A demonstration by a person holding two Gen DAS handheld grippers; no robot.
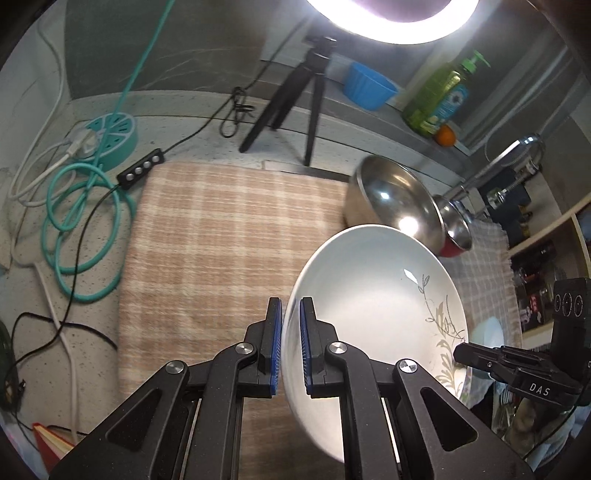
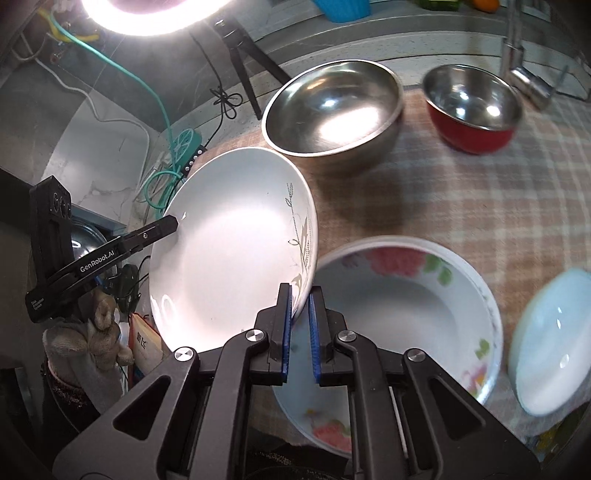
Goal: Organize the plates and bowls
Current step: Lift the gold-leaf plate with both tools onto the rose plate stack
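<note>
A white plate with a grey leaf pattern point(image 1: 373, 302) point(image 2: 232, 240) is held tilted in the air between both grippers. My left gripper point(image 1: 291, 314) is shut on its left rim. My right gripper point(image 2: 300, 301) is shut on its opposite rim; its fingers point(image 1: 476, 354) show at the plate's right edge in the left wrist view. Under the plate lies a floral white bowl point(image 2: 402, 317). A large steel bowl point(image 2: 332, 107) point(image 1: 391, 199), a red steel bowl point(image 2: 472, 107) point(image 1: 456, 229) and a pale blue dish point(image 2: 550, 343) stand on the checked cloth point(image 1: 221, 258).
A tripod point(image 1: 295, 103) with a ring light point(image 1: 391, 14) stands behind the cloth. Teal cable coils point(image 1: 81, 221) and a power hub point(image 1: 114, 133) lie left. A blue tub point(image 1: 369, 86), a soap bottle point(image 1: 439, 96) and a tap point(image 1: 509, 158) are at the back right.
</note>
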